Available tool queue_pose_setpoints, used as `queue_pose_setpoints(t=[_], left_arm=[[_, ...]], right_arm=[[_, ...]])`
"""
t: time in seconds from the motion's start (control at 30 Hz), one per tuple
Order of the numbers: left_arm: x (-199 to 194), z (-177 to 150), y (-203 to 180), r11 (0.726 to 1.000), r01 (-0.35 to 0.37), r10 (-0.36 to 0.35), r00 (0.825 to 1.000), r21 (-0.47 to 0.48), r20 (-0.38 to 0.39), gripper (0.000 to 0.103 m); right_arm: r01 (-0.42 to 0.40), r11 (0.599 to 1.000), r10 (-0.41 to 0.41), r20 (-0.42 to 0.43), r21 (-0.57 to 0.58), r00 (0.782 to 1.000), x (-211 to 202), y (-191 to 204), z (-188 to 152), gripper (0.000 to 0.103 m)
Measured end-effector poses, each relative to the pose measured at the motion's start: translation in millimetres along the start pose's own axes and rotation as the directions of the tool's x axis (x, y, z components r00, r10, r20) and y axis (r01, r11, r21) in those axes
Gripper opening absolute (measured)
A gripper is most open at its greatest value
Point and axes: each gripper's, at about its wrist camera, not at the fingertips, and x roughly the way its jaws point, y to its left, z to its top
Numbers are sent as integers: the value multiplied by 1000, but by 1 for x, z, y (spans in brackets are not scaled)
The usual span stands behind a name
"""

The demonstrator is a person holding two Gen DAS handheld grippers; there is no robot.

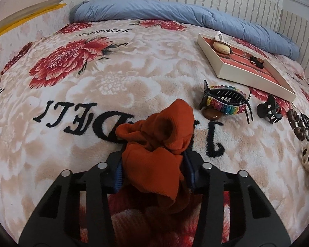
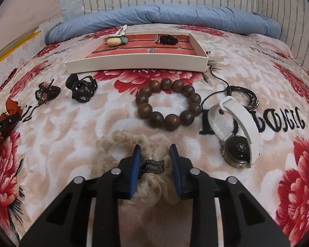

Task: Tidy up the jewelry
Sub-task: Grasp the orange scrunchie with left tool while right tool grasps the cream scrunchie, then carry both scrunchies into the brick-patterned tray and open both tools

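Scrunchies in both of my tools: my left gripper (image 1: 152, 160) is clamped on a rust-orange scrunchie (image 1: 160, 135) bunched up between its blue pads, and my right gripper (image 2: 154, 164) has its pads pressed to either side of a cream scrunchie (image 2: 152, 177) lying on the floral blanket (image 2: 61, 144). Beyond the right tool lie a wooden bead bracelet (image 2: 168, 105), a white-strapped watch (image 2: 234, 131) and a black claw clip (image 2: 81, 89), all short of the shallow tray (image 2: 133, 62). From the left view a rainbow claw clip (image 1: 226, 100) lies just before that tray.
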Motion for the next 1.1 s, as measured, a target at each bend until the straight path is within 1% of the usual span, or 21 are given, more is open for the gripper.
queue_pose_setpoints(t=[0.1,0.27,0.4,0.47,0.6,0.73,0.83,0.97,1.1], left_arm=[[0,0,2,1000,0,0,1000,-10,1,40],[-1,-1,2,1000,-16,16,1000,-10,5,37],[-2,-1,2,1000,-25,25,1000,-9,12,35],[-4,-1,2,1000,-25,25,999,-9,21,33],[-12,3,-3,999,-46,46,998,8,48,31],[-20,15,-8,998,-55,54,996,19,77,31],[-24,32,-14,1000,-29,28,995,8,92,31],[-28,64,-32,999,-10,6,993,33,121,31],[-24,107,-57,998,29,-36,990,48,140,31]], right_arm=[[-14,1000,14,2,13,1000,0,-3,1,25],[-37,999,37,5,25,999,-2,-5,2,24],[-50,998,50,12,26,999,-4,-6,3,22],[-63,998,62,20,29,998,-6,-8,5,21],[-78,997,78,32,22,996,-9,-11,14,21],[-96,995,93,75,34,993,-18,-23,41,21],[-118,992,112,113,51,987,-25,-36,69,21],[-124,990,111,170,70,979,-34,-60,117,21],[-104,992,89,196,69,977,-35,-81,162,21]])
